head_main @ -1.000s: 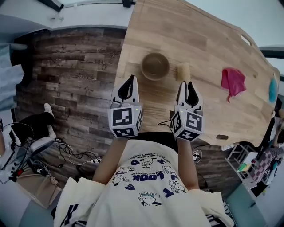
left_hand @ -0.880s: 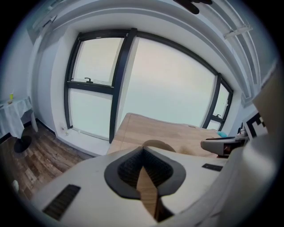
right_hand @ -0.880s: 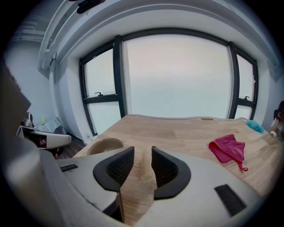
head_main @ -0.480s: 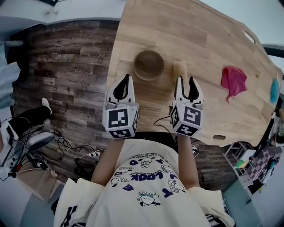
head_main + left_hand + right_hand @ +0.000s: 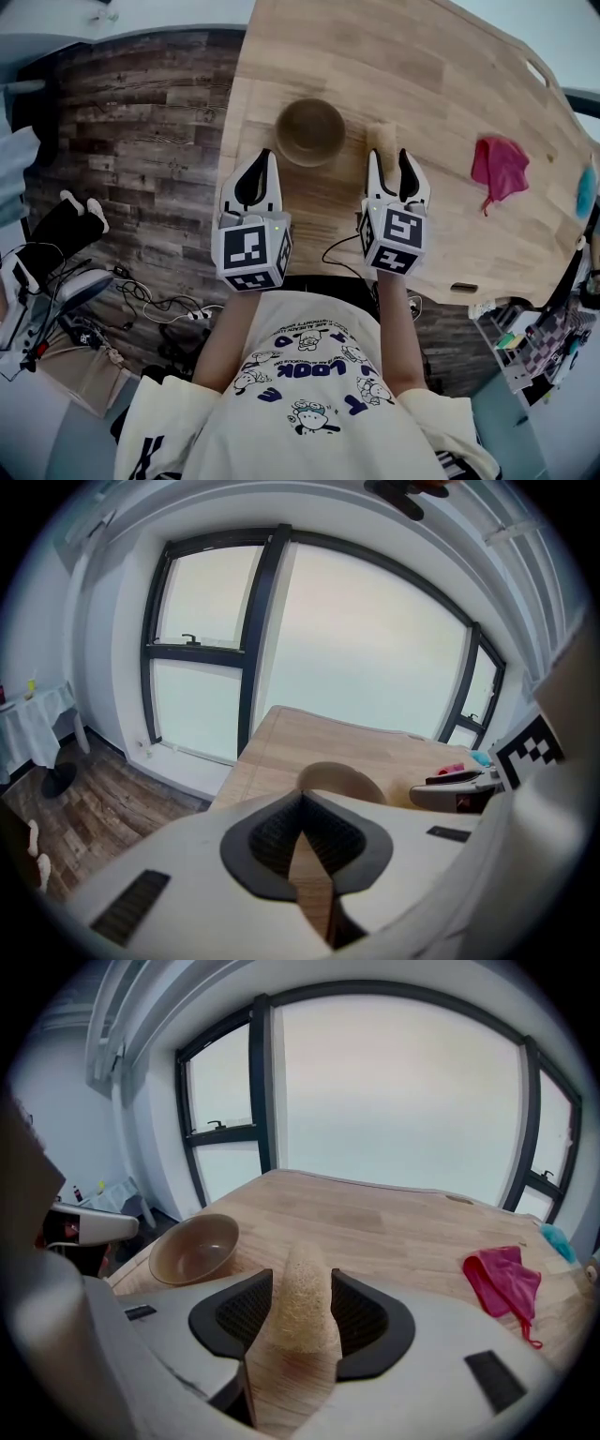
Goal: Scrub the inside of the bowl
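Head view. Tabletop (image 5: 441, 84) of pale wood, with dark plank floor to its left. Bowl (image 5: 310, 132) sits upright near the tabletop's near-left edge, and nothing can be made out in it. Sponge (image 5: 381, 137), tan and oblong, lies just to the bowl's right without touching it. Red cloth (image 5: 500, 164) is crumpled well off to the right, and a blue object (image 5: 586, 192) sits at the far right edge. Left claw (image 5: 265, 156) is pressed together, its tip just short of the bowl's near-left rim. Right claw (image 5: 389, 157) is spread, with the near end of the sponge reaching between its tips. A second ago the right claw was narrow and the sponge lay clear ahead of it — the jaws have just been opening, and both claws now stand closer to bowl and sponge. Bowl, sponge and cloth keep their places relative to each other.

Left gripper view. Left claw (image 5: 302, 803) is closed tip to tip and holds nothing; only bare wood shows through the gap behind the tips. The bowl's (image 5: 342, 782) rim rises just beyond the tips. The other gripper's body pokes in from the right.

Right gripper view. Right claw (image 5: 302, 1283) is wide apart. Sponge (image 5: 300, 1330) lies lengthwise on the tabletop (image 5: 394, 1222) and fills the space between the pads, uncompressed — no squeeze visible. Bowl (image 5: 195, 1249) is off to the left, its interior bare. Red cloth (image 5: 503, 1279) is to the right.
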`<state>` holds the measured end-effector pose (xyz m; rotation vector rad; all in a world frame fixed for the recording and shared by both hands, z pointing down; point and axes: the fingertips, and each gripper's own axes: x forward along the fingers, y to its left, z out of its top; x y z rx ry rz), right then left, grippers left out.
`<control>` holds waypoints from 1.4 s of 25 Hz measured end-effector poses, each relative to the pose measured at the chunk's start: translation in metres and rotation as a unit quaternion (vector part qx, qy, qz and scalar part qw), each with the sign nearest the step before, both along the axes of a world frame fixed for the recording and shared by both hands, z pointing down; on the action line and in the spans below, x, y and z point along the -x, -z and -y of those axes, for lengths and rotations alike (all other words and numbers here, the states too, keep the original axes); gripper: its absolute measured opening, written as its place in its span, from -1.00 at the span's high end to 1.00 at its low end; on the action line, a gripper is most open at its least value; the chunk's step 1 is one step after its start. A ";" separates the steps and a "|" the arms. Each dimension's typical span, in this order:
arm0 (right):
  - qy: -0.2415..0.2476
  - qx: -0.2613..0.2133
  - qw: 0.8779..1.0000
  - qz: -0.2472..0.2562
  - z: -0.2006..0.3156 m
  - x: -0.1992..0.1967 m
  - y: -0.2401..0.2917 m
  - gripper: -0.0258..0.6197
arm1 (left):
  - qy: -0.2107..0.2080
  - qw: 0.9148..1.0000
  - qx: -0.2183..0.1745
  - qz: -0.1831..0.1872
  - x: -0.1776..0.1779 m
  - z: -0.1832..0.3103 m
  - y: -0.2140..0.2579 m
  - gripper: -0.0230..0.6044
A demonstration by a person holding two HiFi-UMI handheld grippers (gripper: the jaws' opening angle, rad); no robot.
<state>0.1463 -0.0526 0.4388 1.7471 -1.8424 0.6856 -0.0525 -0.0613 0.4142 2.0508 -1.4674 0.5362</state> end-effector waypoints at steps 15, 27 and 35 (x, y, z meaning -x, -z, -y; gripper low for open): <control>-0.001 0.020 1.000 0.006 0.004 -0.001 -0.017 0.41 | 0.007 1.000 0.014 0.000 0.004 0.000 -0.010 0.83; -0.008 -0.032 0.999 0.039 0.022 0.004 0.023 0.46 | 0.008 1.000 0.000 -0.003 0.008 0.002 -0.001 0.83; 0.030 -0.062 0.995 0.066 0.044 0.040 0.054 0.46 | 0.016 1.000 -0.008 -0.012 0.010 0.006 0.008 0.83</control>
